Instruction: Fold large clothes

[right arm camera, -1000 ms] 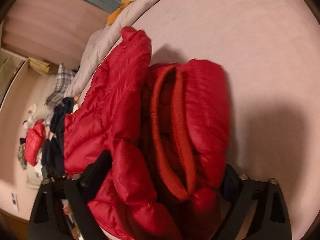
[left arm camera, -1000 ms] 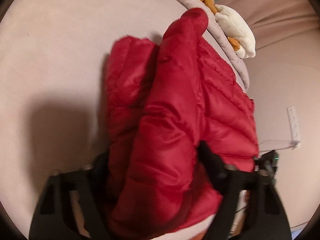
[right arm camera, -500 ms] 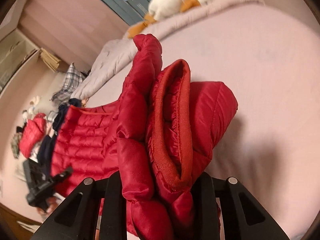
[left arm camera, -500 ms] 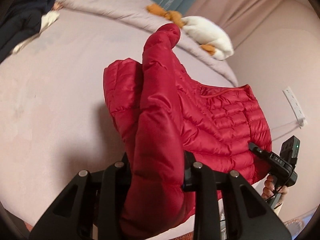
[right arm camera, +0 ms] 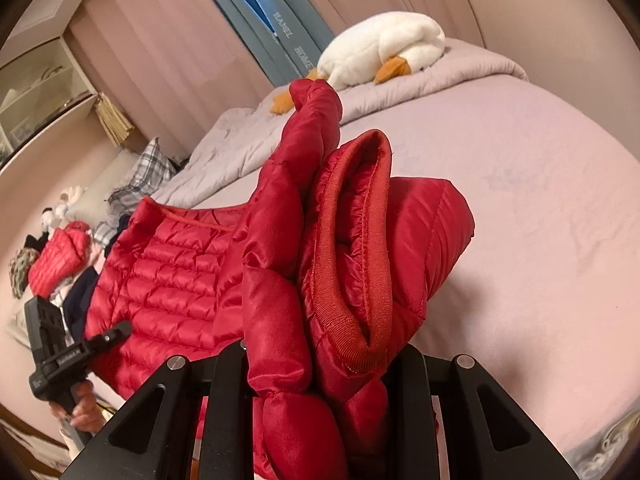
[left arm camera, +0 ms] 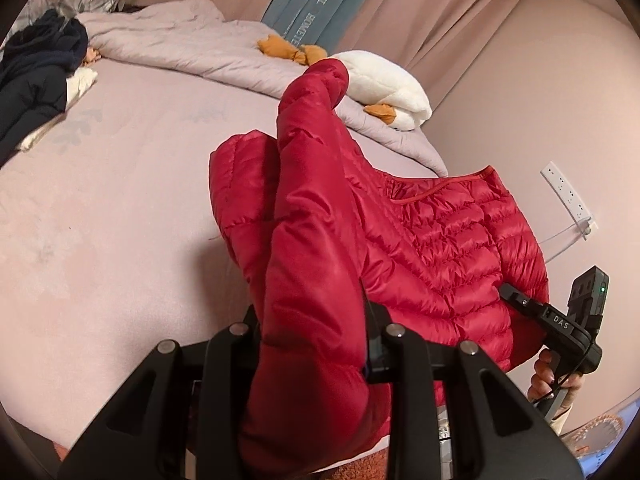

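A red quilted puffer jacket hangs above the bed, stretched between my two grippers. My left gripper is shut on a thick fold of a sleeve and shoulder. In the left wrist view my right gripper pinches the jacket's far edge, with a hand below it. In the right wrist view my right gripper is shut on a bunched fold of the jacket that shows a ribbed trim. My left gripper holds the other end there. One sleeve sticks up.
The bed has a lilac sheet and a rumpled duvet at its head. A white goose plush lies on the duvet. Dark clothes are piled at the far left, with another red garment beyond. A socket strip hangs on the wall.
Both grippers closed on the jacket and rose with it. The jacket left the bed and now hangs spread between them, and more of the room shows.
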`<state>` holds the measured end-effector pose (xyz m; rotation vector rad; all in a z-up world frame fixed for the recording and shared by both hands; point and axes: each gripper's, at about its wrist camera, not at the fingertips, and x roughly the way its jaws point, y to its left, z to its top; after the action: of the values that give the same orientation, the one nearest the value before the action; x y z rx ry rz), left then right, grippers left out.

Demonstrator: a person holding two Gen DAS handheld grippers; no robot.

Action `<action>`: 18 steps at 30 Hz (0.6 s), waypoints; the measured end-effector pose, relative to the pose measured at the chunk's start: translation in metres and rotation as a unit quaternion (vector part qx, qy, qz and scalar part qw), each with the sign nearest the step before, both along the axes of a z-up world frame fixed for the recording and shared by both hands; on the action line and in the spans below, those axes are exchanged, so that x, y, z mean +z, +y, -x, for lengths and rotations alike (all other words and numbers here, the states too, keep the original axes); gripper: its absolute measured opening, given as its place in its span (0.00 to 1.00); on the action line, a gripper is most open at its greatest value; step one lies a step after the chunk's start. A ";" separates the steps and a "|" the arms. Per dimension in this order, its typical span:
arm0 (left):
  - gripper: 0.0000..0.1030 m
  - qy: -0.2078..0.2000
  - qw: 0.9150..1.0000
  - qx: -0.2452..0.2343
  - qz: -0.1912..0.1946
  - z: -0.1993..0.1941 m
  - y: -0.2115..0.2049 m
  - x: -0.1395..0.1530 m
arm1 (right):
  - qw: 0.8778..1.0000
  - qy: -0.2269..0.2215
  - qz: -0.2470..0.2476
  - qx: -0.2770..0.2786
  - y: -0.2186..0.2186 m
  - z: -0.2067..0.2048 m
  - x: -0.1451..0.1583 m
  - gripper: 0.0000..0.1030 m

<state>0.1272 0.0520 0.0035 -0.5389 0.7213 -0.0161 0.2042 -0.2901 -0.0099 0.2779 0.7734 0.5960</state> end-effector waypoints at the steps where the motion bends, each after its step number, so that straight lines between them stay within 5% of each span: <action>1: 0.28 -0.004 1.000 0.001 -0.004 0.004 0.000 0.002 | 1.000 -0.005 0.001 0.001 0.001 0.002 0.002 0.26; 18: 0.29 -0.041 0.994 0.056 -0.079 0.029 0.001 0.019 | 0.998 -0.046 0.005 0.036 0.025 -0.005 0.021 0.27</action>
<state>0.0981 0.0534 0.0224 -0.4236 0.6059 0.1230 0.2093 -0.2654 0.0107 0.2121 0.7002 0.6685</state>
